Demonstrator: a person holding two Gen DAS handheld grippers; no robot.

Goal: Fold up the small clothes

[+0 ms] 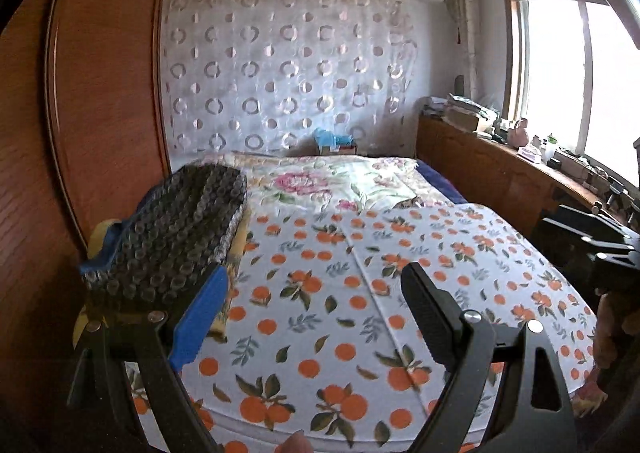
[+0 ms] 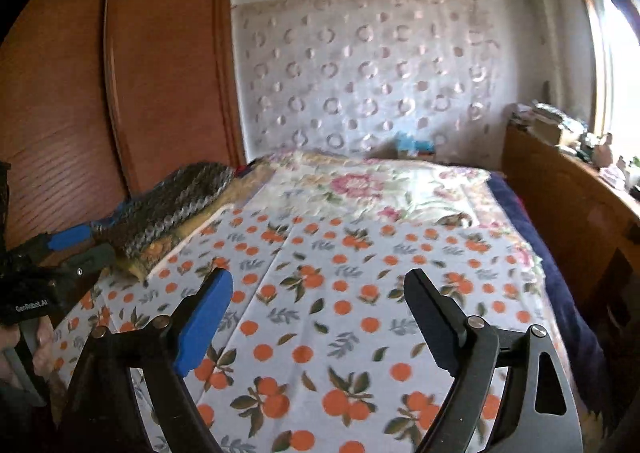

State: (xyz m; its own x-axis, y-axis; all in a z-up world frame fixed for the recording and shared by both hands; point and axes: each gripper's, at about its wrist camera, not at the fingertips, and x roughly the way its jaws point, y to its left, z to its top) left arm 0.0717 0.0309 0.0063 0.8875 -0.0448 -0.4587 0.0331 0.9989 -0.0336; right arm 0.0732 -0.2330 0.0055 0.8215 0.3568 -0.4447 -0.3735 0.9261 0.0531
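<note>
Left wrist view: the left gripper [image 1: 316, 289] hangs over the bed, tilted slightly downward, its jaws spread wide with nothing between them — one blue ribbed pad, one black. Just beyond the blue finger, at the bed's left edge beside the wooden wardrobe [image 1: 100, 93], lies the folded garment [image 1: 172, 229], a dark grey fabric with a bubbly ring pattern, stacked on yellow and blue cloth. The bedsheet [image 1: 360, 293] is white, smooth, printed with oranges and leaves.

Right wrist view: the right gripper [image 2: 318, 291] is likewise released and empty above the sheet. At far left a hand [image 2: 24, 357] grips the other tool's black handle — its fingers sit next to the grey garment.
</note>
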